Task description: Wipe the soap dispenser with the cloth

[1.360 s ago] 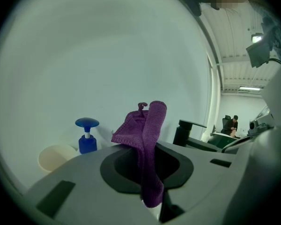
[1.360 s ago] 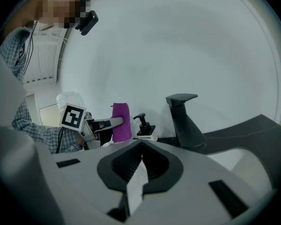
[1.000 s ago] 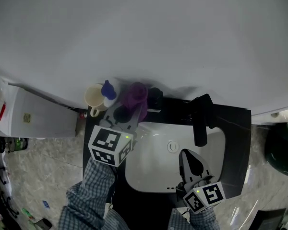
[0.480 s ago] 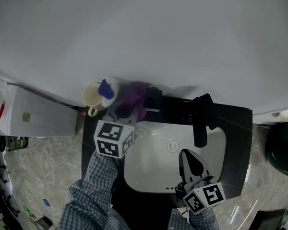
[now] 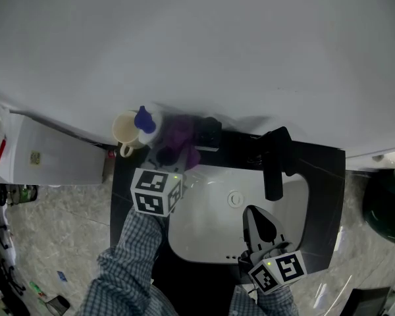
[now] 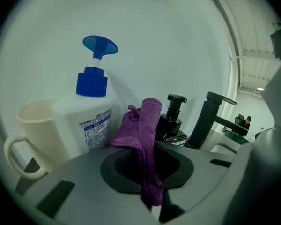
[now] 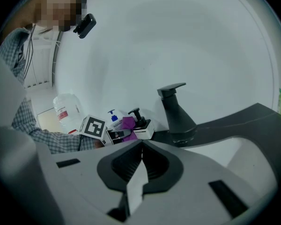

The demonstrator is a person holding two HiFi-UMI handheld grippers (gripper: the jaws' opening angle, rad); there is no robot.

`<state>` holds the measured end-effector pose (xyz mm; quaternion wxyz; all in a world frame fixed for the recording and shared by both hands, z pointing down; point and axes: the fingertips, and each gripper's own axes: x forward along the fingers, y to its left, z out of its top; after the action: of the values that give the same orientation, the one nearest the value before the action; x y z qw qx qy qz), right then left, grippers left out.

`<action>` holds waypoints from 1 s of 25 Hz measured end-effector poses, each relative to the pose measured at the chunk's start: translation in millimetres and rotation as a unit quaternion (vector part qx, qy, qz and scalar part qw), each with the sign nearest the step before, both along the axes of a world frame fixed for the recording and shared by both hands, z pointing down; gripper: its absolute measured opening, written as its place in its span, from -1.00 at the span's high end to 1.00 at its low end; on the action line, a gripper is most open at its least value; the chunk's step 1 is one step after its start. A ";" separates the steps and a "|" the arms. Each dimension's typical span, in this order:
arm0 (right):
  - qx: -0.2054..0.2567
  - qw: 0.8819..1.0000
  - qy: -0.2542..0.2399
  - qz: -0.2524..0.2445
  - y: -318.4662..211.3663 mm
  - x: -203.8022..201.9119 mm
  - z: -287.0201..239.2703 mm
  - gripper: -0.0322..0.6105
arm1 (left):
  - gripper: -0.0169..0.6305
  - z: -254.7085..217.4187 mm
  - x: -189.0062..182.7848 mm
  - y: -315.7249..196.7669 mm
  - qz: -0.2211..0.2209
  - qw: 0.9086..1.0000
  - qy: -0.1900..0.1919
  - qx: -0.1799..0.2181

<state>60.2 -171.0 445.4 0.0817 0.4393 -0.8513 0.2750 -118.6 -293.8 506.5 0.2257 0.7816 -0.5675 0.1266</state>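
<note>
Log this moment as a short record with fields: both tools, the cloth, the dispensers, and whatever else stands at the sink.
left tool: shut on purple cloth, at the counter's back left
right tool: shut, empty, over the sink
cloth position: between white bottle with blue pump and black pump dispenser; contact unclear
mug: cream, left of the white bottle
faucet: black, right of the dispenser

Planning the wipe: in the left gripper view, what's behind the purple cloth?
The black soap dispenser stands behind the purple cloth; its pump head and right shoulder show. The cloth covers its left side, so whether they touch cannot be told.
</note>
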 end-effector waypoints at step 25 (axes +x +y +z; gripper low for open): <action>0.000 1.000 -0.011 -0.014 5.9 0.4 -0.7 0.84 | 0.77 -111.5 20.4 10.2 0.065 0.986 -0.102 0.118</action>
<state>60.5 -165.2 444.7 0.0766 0.4242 -0.8583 0.2782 -98.2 -283.6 395.0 0.0638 0.8210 -0.5466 0.1521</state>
